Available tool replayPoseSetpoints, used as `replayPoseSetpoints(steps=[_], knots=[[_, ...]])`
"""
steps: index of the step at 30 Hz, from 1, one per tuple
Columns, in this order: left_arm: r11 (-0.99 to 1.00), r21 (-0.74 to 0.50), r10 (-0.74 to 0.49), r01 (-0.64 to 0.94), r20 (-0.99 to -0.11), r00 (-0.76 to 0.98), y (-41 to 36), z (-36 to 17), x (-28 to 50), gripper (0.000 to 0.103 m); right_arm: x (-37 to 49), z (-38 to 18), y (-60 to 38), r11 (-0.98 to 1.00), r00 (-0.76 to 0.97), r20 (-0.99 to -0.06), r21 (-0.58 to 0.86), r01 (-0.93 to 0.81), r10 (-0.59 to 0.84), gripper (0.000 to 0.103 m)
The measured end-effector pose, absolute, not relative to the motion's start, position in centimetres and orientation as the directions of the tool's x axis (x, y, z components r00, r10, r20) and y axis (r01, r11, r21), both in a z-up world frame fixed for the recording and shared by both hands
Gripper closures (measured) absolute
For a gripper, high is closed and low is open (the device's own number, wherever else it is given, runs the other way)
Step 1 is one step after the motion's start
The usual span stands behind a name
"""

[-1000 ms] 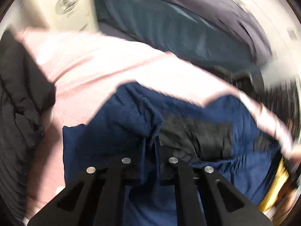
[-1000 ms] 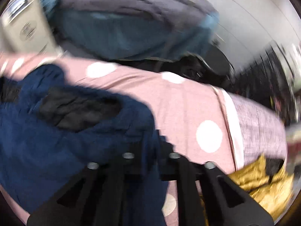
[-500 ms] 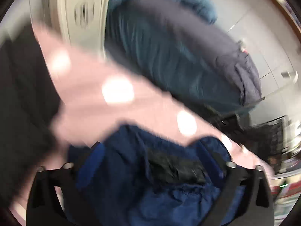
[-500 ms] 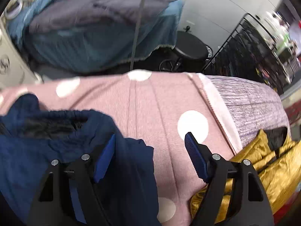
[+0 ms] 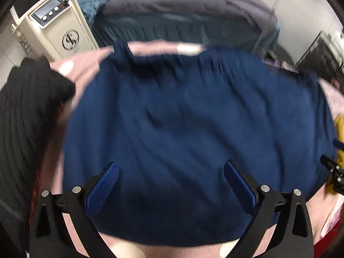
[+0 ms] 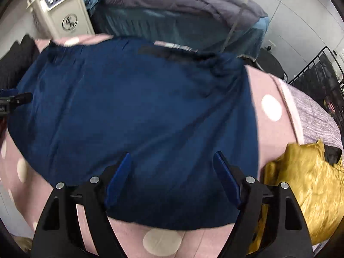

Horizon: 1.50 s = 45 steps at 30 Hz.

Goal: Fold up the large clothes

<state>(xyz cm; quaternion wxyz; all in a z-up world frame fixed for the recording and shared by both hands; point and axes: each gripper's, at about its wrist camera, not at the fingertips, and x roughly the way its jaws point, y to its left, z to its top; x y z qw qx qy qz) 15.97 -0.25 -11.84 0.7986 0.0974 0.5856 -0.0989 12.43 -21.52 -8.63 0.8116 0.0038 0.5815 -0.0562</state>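
Note:
A large navy blue garment (image 5: 193,129) lies spread flat on a pink bedsheet with white dots (image 6: 271,107). It also fills the right wrist view (image 6: 133,107), with a dark waistband at its far edge. My left gripper (image 5: 171,182) is open and empty above the garment's near edge. My right gripper (image 6: 172,172) is open and empty, also above the near edge. The tip of the right gripper shows at the right edge of the left wrist view (image 5: 335,174), and the left gripper's tip shows at the left edge of the right wrist view (image 6: 13,99).
A black ribbed garment (image 5: 25,118) lies at the left of the bed. A gold crumpled garment (image 6: 301,189) lies at the right. A cream machine (image 5: 53,28) and a bed with grey and teal covers (image 6: 182,10) stand beyond. A black rack (image 6: 318,68) is far right.
Both grippers were shut on the blue garment a second ago, then opened and let go. The garment now lies spread flat, and both grippers have drawn back to its near edge.

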Motion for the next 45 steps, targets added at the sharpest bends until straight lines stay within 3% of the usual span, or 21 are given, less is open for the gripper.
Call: replayPoseSetpoints(steps=[10,15,25,32,36,41,45], knots=[[0.971,0.046,0.008,0.235,-0.987,0.16,-0.4,-16.6,17.9,0.005,13.1,-13.6,-22.5,0.982,0.183,-0.982,-0.015,0.188,-0.05,0.017],[0.971,0.062,0.028,0.232,-0.989,0.148,-0.4,-16.9,18.2,0.005,14.1,-15.2,-21.5,0.98,0.13,-0.988,-0.062,0.187,-0.088,0.015],[0.972,0.03,-0.009,0.234,-0.986,0.164,0.4,-15.1,17.7,0.006,12.8,-12.6,-22.6,0.973,0.166,-0.985,-0.007,0.232,-0.047,0.014],[0.968,-0.153,-0.198,0.201,-0.954,0.224,3.5,-11.0,13.0,0.006,8.4,-9.3,-23.9,0.951,0.261,-0.965,0.093,0.295,0.013,0.015],[0.971,-0.206,-0.229,0.121,-0.947,0.225,6.9,-10.8,10.2,0.006,5.0,-9.2,-26.7,0.907,0.266,-0.963,0.149,0.394,0.042,0.015],[0.919,-0.381,-0.346,-0.108,-0.905,0.25,12.2,-12.0,7.6,0.006,0.4,-11.2,-31.0,0.757,0.307,-0.935,0.33,0.564,0.179,0.014],[0.846,-0.467,-0.416,-0.257,-0.88,0.23,14.2,-14.7,6.5,0.007,-2.0,-14.3,-32.6,0.555,0.387,-0.859,0.511,0.656,0.334,0.014]])
